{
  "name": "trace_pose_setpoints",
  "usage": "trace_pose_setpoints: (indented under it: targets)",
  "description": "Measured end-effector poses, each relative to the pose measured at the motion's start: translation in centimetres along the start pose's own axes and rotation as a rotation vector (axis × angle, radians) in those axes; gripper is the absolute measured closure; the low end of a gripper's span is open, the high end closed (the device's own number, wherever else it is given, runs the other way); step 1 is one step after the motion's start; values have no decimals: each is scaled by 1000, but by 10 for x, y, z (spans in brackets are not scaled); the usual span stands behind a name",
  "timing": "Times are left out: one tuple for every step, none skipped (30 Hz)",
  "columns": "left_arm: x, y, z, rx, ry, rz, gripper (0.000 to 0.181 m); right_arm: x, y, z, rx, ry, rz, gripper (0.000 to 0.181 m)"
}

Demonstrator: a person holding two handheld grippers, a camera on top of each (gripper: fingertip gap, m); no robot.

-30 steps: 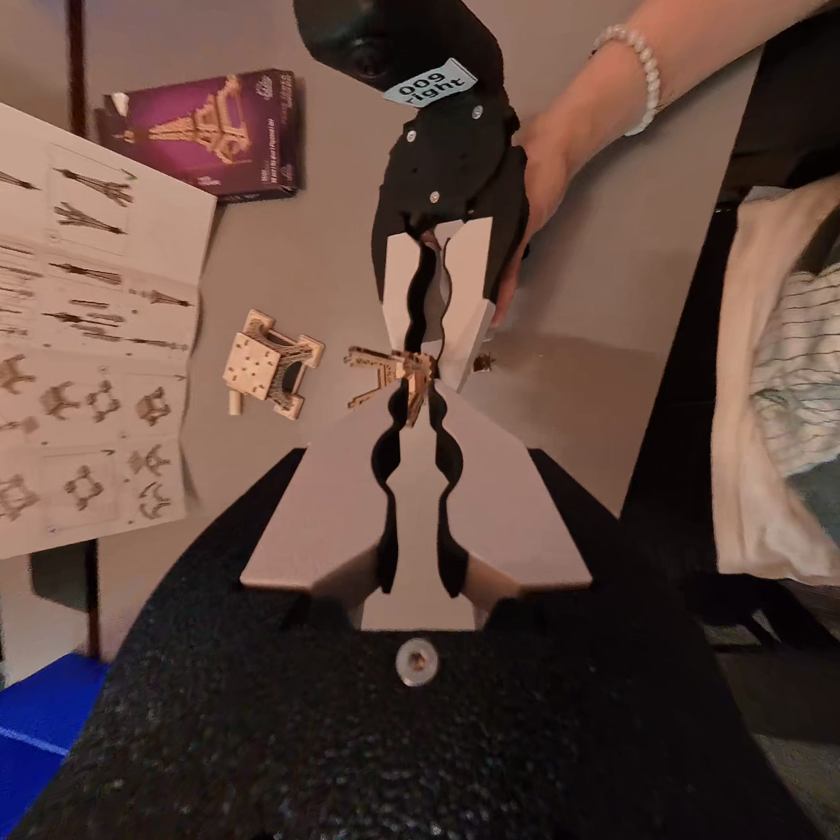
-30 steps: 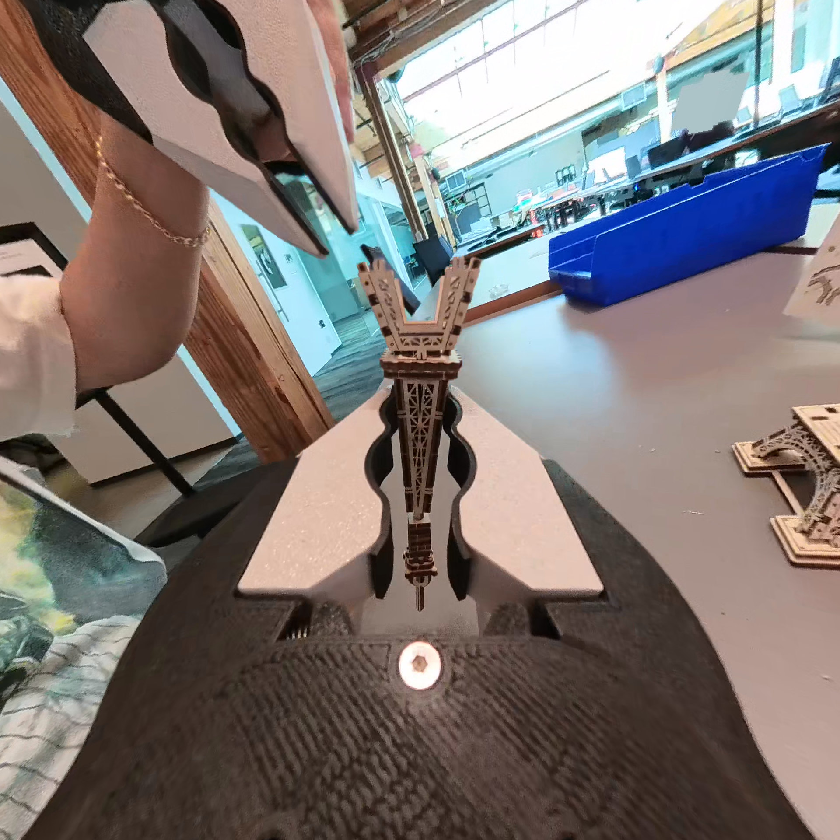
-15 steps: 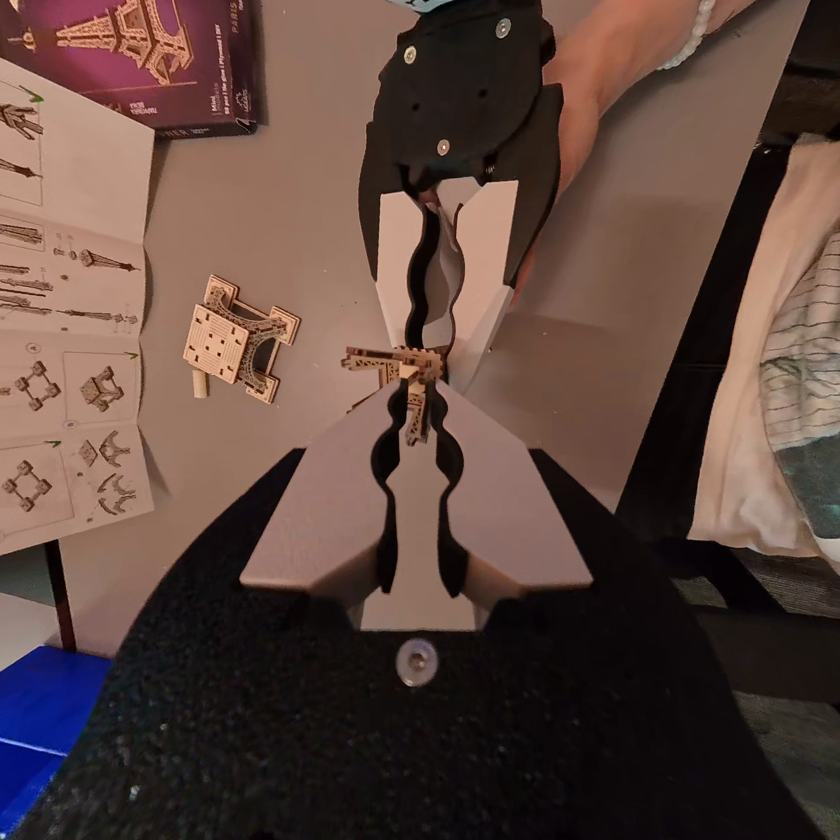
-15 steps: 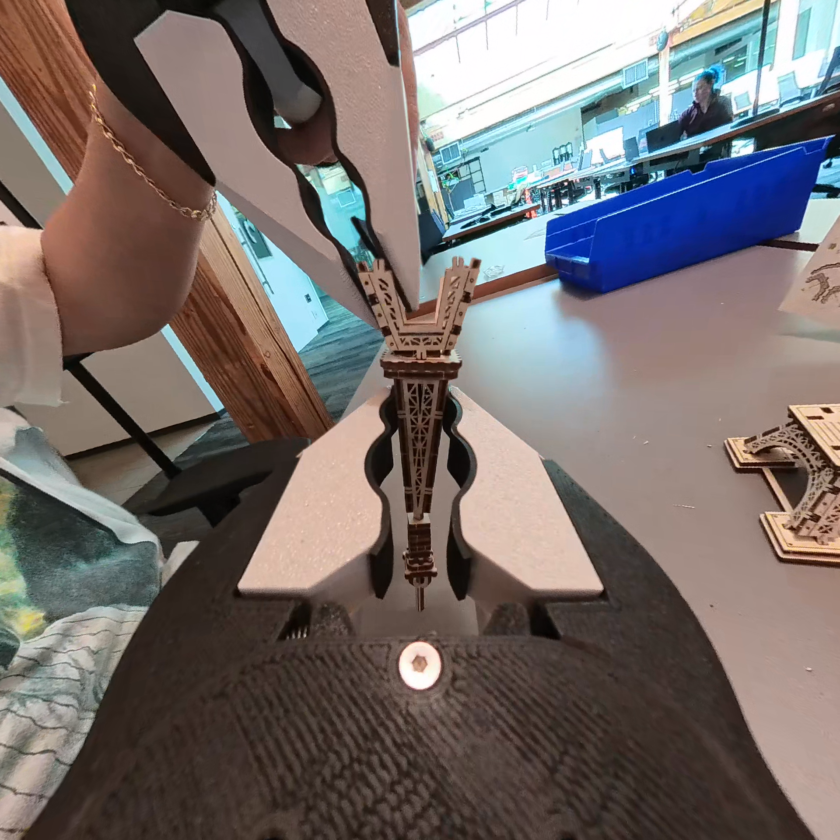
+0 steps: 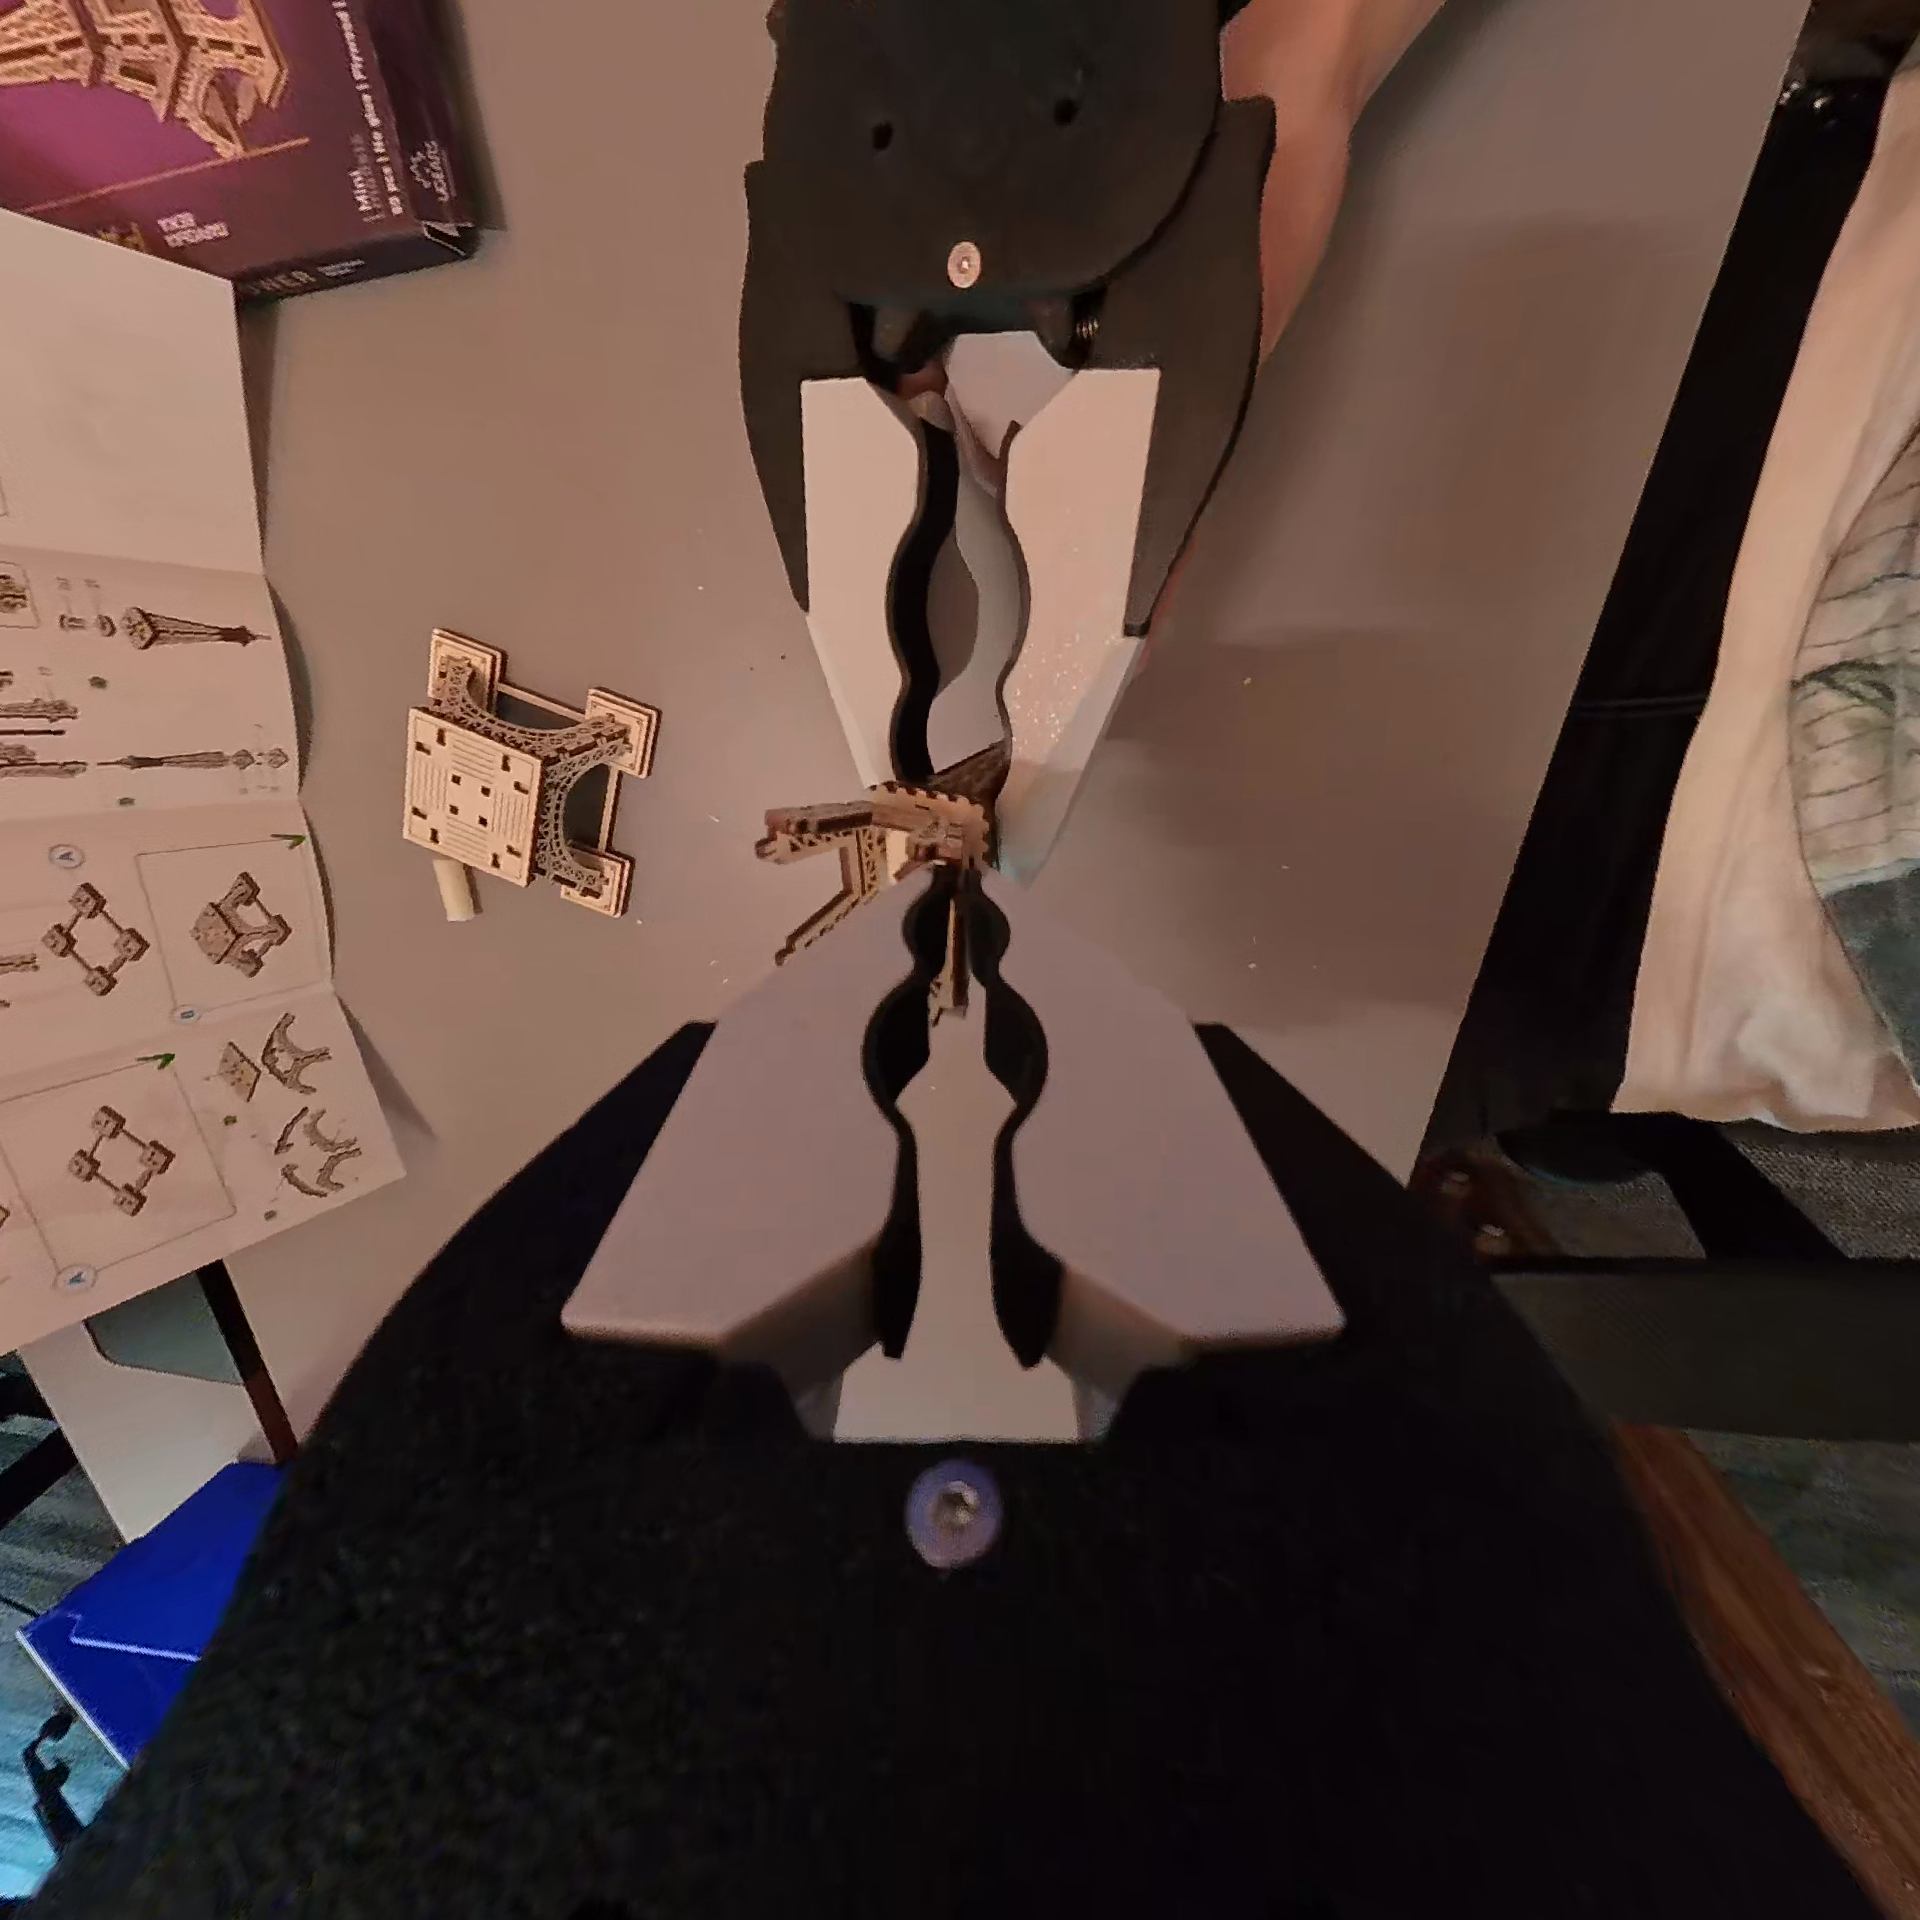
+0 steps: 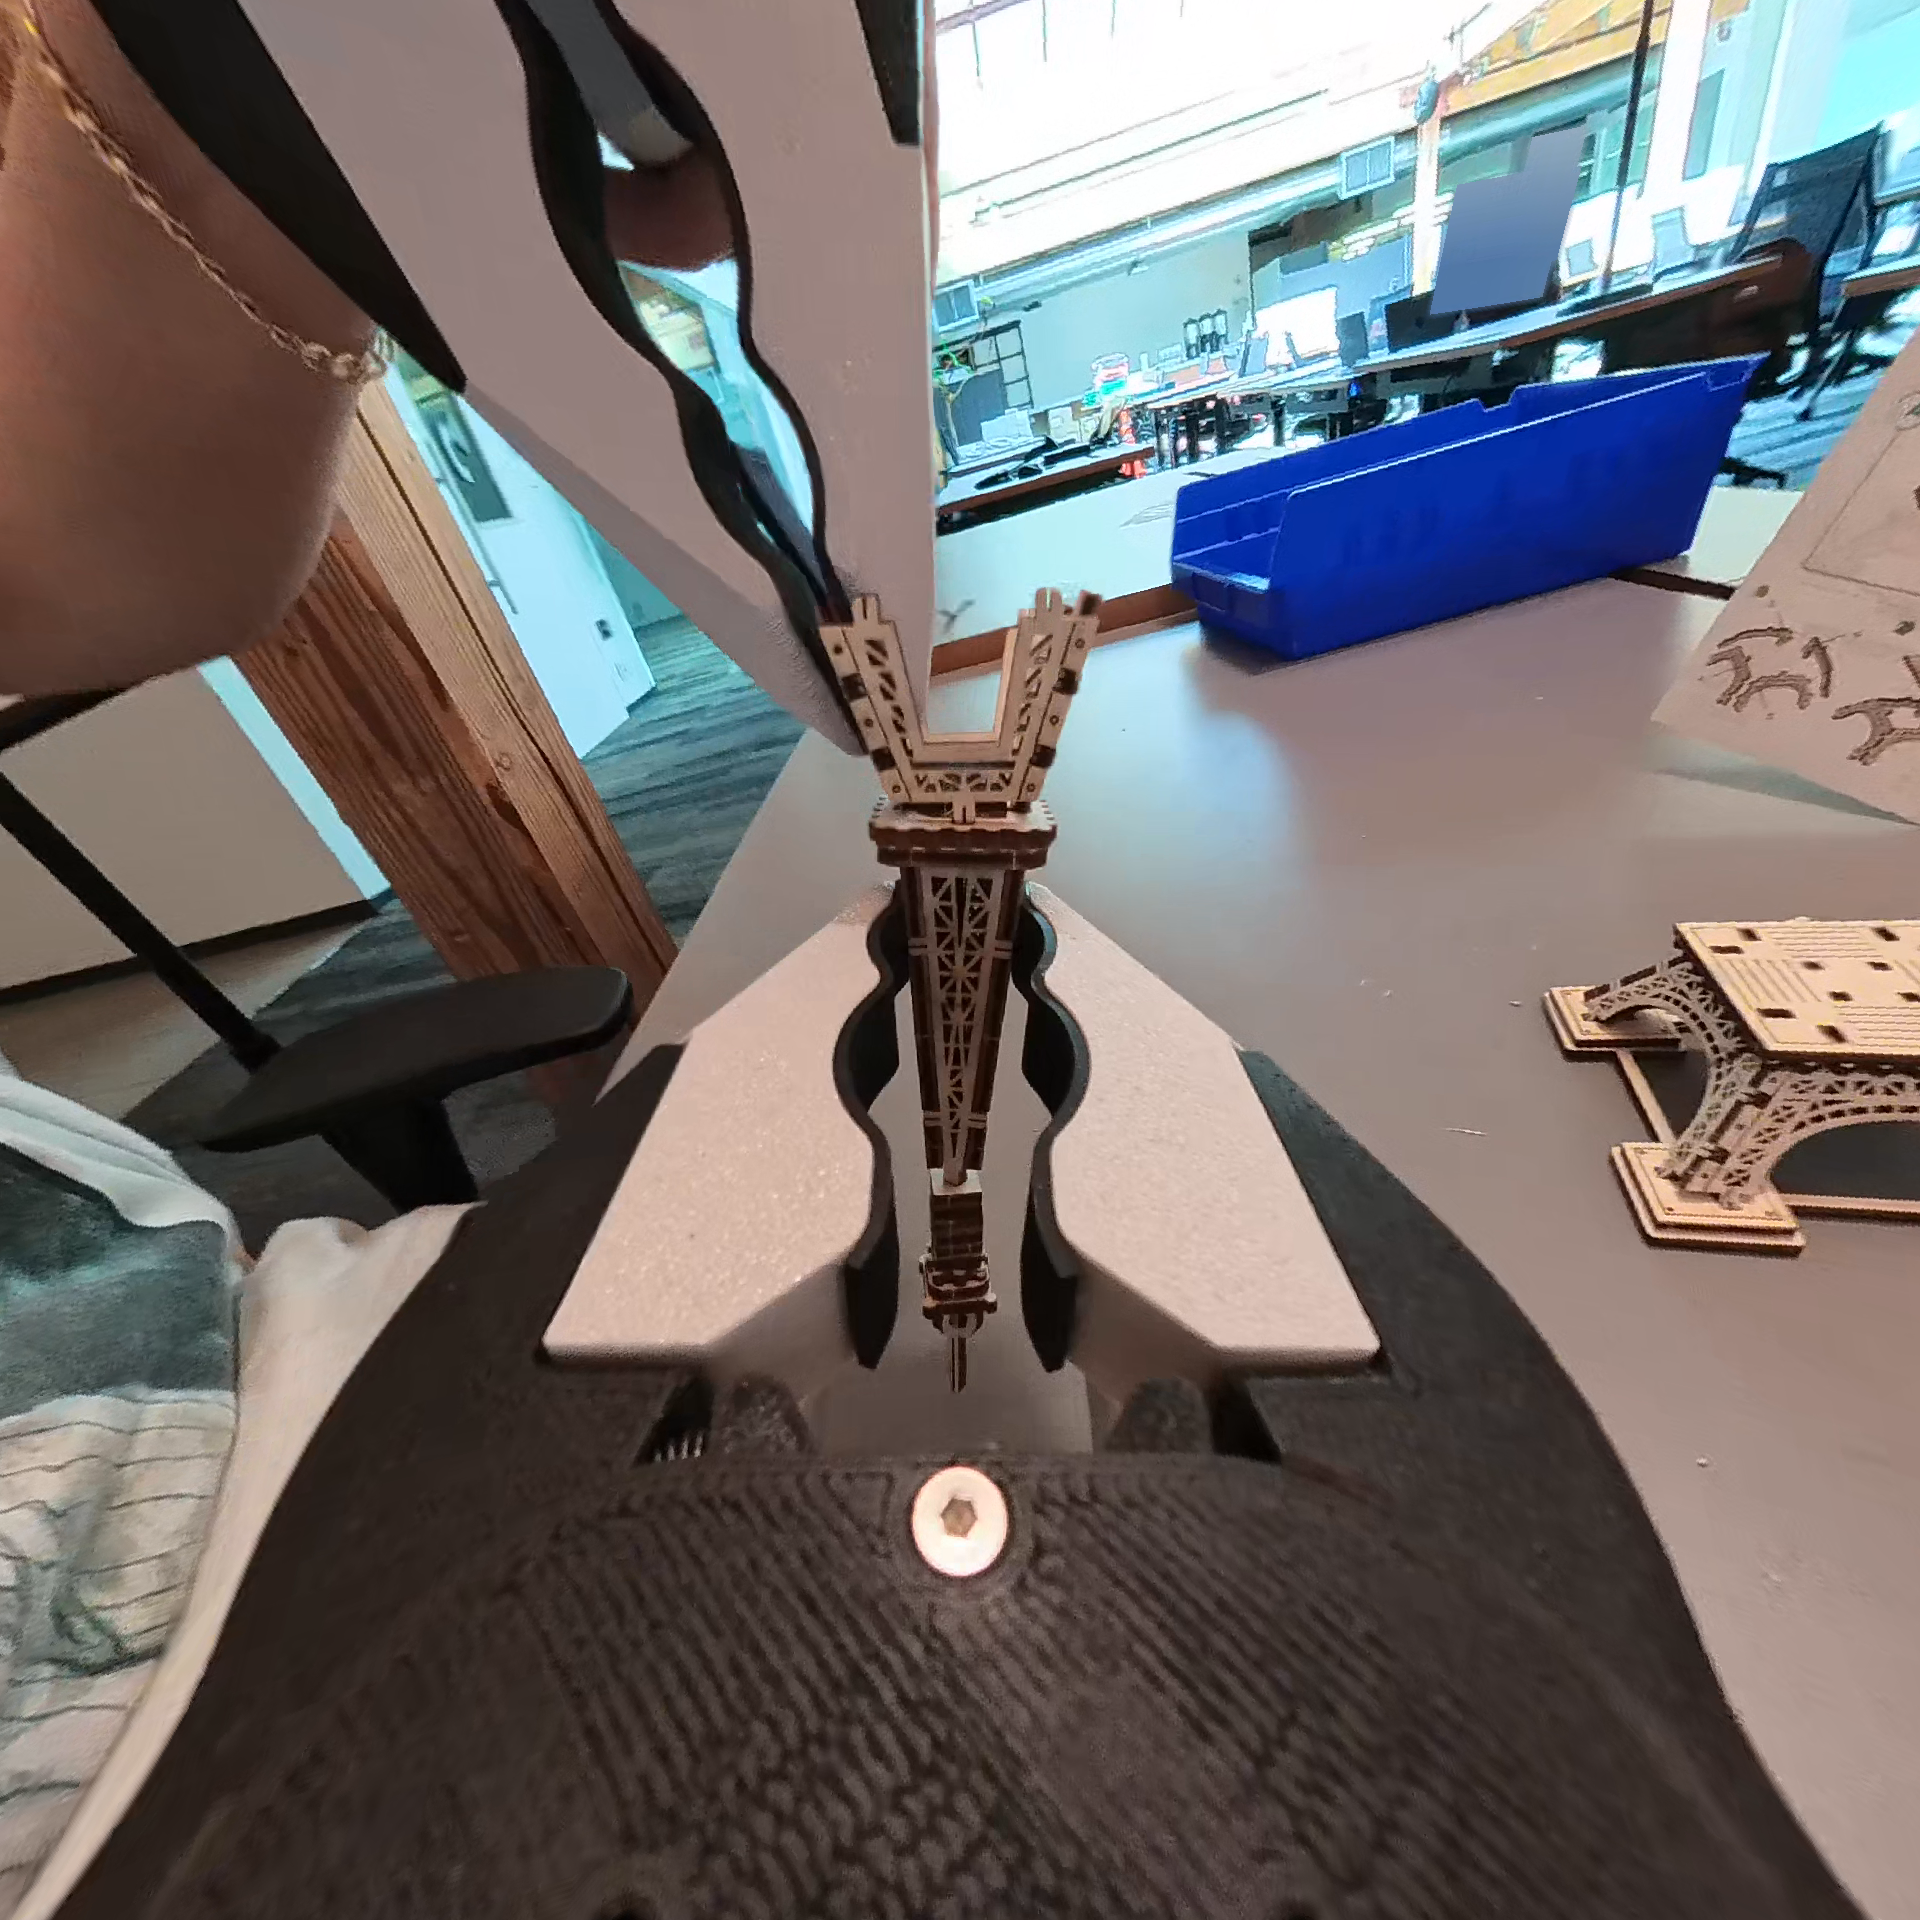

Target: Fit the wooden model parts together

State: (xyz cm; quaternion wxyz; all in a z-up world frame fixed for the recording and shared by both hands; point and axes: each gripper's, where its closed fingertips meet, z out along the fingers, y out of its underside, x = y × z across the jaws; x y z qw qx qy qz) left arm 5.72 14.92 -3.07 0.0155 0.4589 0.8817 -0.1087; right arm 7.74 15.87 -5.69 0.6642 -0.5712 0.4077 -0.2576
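My right gripper (image 6: 961,904) is shut on the wooden tower top (image 6: 956,997), spire pointing back at the camera and two legs spread forward in a V. My left gripper (image 6: 836,608) comes in from the upper left, jaws together, its tips touching the end of the left leg; I cannot tell whether it pinches it. In the left wrist view the left gripper (image 5: 951,894) meets the right gripper (image 5: 961,805) tip to tip, with the tower top (image 5: 883,831) between them. The wooden tower base (image 5: 520,790) lies on the grey table (image 5: 582,468) to the left and also shows in the right wrist view (image 6: 1787,1039).
An unfolded instruction sheet (image 5: 135,831) and a purple kit box (image 5: 208,114) lie at the table's left. A blue bin (image 6: 1455,499) stands at the far edge. A chair armrest (image 6: 416,1039) and pale cloth (image 5: 1787,727) lie beyond the table's right edge. My two grippers' fingertips are within a few centimetres of each other. The wooden tower base (image 5: 520,790) sits 15 centimeters or so from the ends of my right fingers. The right camera catches it too, in the right wrist view (image 6: 1779,1012).
My left gripper has moved in toward the tower top until its tips reach one leg. My right gripper has kept hold of the tower top, nearly still.
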Motion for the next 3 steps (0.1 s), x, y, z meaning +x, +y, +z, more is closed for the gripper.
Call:
trace_pose_setpoints:
  targets:
    - [1, 1, 0, -10, 3, 10, 181, 1, 0, 0, -4, 13, -17, 164]
    - [1, 2, 1, -23, -3, 20, 181, 0, 1, 0, -16, 19, -32, 164]
    - [0, 2, 1, -34, -16, 27, 181, 1, 2, 1, -25, 28, -45, 164]
